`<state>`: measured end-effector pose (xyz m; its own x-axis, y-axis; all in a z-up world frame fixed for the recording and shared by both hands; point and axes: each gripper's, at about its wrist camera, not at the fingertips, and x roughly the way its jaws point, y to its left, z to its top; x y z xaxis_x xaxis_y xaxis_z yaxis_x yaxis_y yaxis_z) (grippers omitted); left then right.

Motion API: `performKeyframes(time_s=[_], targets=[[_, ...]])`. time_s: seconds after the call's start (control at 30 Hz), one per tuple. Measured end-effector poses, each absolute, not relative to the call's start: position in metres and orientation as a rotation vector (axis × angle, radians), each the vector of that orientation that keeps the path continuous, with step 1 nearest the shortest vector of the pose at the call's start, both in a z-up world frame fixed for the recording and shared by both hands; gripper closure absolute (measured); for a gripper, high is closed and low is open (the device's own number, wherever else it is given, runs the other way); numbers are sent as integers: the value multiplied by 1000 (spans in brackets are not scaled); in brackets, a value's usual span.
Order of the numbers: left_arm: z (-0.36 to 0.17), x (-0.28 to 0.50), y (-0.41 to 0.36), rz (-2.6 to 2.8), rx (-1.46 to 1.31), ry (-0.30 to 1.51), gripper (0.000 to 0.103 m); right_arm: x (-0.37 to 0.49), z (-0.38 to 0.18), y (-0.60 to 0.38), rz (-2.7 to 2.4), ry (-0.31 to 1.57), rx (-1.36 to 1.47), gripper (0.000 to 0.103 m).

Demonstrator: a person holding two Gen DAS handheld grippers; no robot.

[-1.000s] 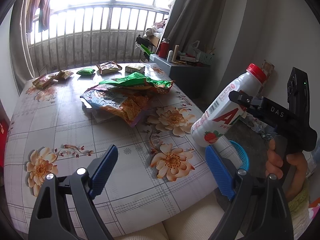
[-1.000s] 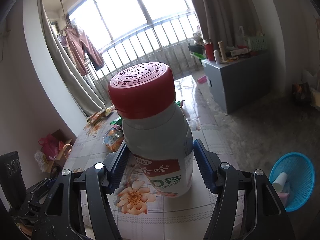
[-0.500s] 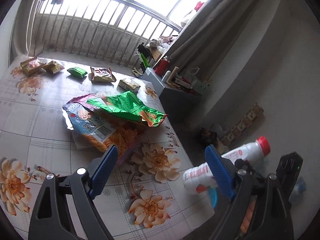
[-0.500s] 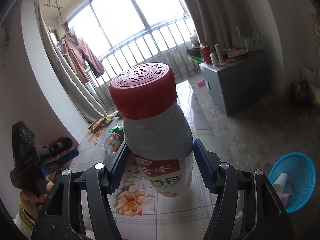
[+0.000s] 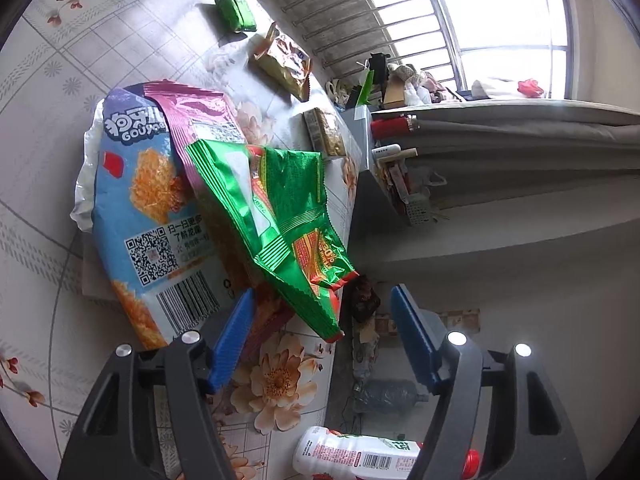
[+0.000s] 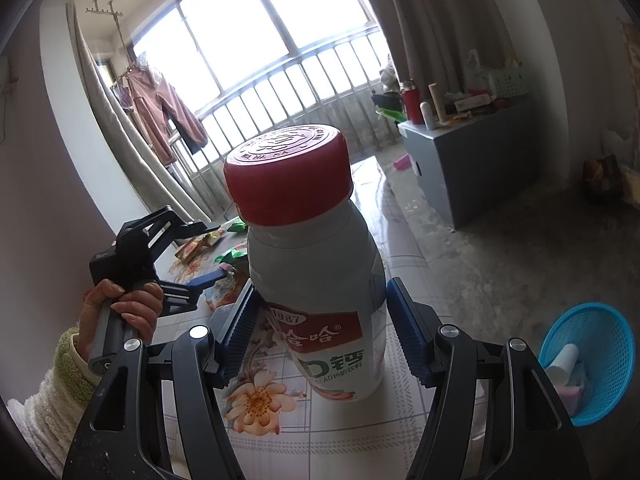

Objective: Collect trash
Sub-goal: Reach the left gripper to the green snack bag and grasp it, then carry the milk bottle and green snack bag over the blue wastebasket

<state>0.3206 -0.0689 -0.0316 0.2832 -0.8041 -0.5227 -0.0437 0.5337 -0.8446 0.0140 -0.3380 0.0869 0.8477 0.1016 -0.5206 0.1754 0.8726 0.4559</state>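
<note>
In the left wrist view we find the table filling the left half of the frame. At its centre one large snack bag lies flat, a second bag lying across it toward the table edge. Three small packets trail toward the top of the frame. The bottle sits at bottom centre. In the right wrist view we see the basket at lower right, on the floor, the cabinet behind it.

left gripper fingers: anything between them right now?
Left wrist view: the lower corner of the green snack bag hangs between the open left gripper fingers, touching neither. Behind it are tablecloth edge and floor.
</note>
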Motion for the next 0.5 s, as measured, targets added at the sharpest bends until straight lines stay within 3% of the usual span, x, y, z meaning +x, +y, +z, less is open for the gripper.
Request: performKeyframes(time_s=[0.23, 0.3, 0.5], targets=[[-51, 333, -79, -566, -916, 1260, 61, 13, 86, -340, -39, 564, 519, 43], [-55, 335, -80, -560, -926, 1271, 72, 12, 86, -341, -38, 563, 522, 43], [-61, 332, -81, -561, -930, 1280, 83, 8, 85, -345, -35, 558, 546, 43]])
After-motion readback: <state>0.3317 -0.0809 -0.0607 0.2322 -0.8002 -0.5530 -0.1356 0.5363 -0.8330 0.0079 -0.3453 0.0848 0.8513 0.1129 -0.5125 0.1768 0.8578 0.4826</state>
